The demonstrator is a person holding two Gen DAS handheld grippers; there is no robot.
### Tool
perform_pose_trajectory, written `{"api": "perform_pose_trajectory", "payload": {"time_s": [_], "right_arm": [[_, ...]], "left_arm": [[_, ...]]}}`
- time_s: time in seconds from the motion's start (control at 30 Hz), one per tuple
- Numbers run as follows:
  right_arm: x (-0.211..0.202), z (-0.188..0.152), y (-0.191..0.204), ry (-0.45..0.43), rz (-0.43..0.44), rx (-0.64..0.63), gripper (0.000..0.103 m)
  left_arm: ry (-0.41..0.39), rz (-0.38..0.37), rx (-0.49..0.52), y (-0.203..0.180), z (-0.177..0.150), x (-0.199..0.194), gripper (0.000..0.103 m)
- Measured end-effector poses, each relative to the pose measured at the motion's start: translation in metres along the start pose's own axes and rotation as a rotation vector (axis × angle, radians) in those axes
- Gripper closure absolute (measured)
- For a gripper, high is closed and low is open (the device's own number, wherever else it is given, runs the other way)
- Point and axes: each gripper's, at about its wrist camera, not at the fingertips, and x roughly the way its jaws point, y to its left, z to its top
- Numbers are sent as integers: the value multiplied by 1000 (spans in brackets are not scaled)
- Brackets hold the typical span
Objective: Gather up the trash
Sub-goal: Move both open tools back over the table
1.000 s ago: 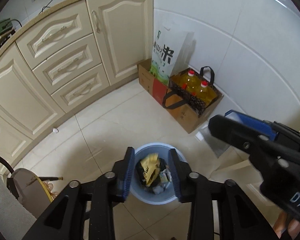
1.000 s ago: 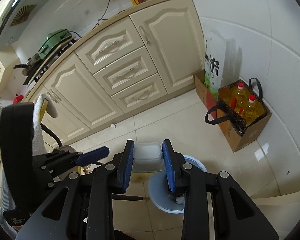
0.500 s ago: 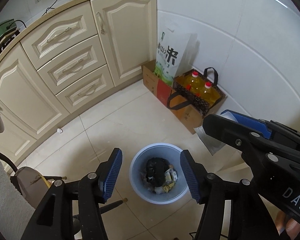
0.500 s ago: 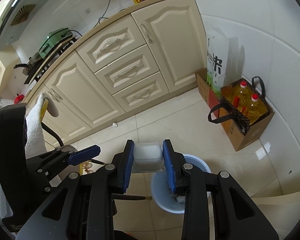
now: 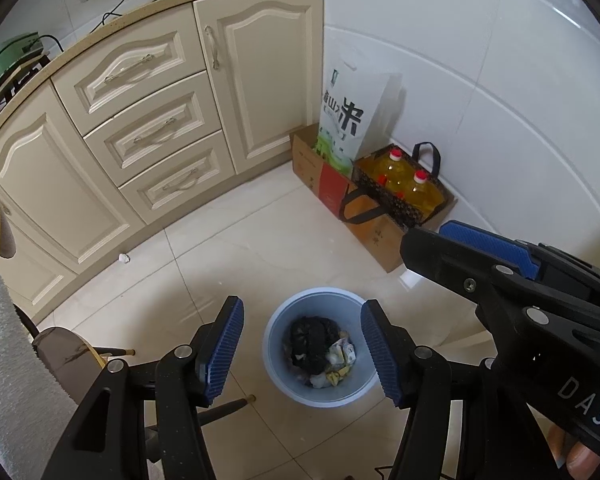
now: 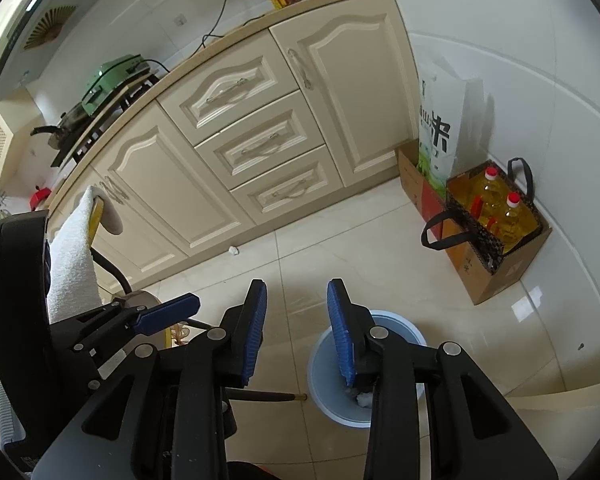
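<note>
A light blue trash bin point(image 5: 317, 390) stands on the tiled floor, holding black, white and yellow scraps. It also shows in the right wrist view point(image 6: 404, 330), partly behind my right finger. My left gripper point(image 5: 302, 352) is open and empty, held high above the bin. My right gripper point(image 6: 296, 330) is open and empty, above the bin's left rim; it also shows in the left wrist view point(image 5: 484, 248). A small white crumpled scrap point(image 5: 123, 258) lies on the floor by the cabinet base, also seen in the right wrist view point(image 6: 233, 251).
Cream cabinets point(image 5: 148, 136) run along the back. A rice bag point(image 5: 346, 120) in a cardboard box and two oil bottles point(image 5: 404, 184) in a carrier stand by the white wall. A chair with a white towel point(image 5: 8, 360) is at the left.
My left gripper dropped the yellow wrapper into the bin and opened wide. My right gripper opened and the white plastic container it held is gone from between its fingers.
</note>
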Motion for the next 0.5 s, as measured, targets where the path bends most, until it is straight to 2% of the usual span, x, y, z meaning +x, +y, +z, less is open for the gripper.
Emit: {"api": "perform_pose_trajectory", "payload": {"time_s": [0.27, 0.43, 0.5], "right_arm": [[-30, -1, 12, -27, -17, -17, 69], [-66, 2, 41, -79, -5, -55, 63], [-84, 4, 61, -112, 14, -81, 59]], "left_arm": [[-39, -16, -13, 1, -10, -38, 46], [-104, -4, -39, 14, -26, -94, 44], [-137, 5, -57, 23, -37, -120, 41]]}}
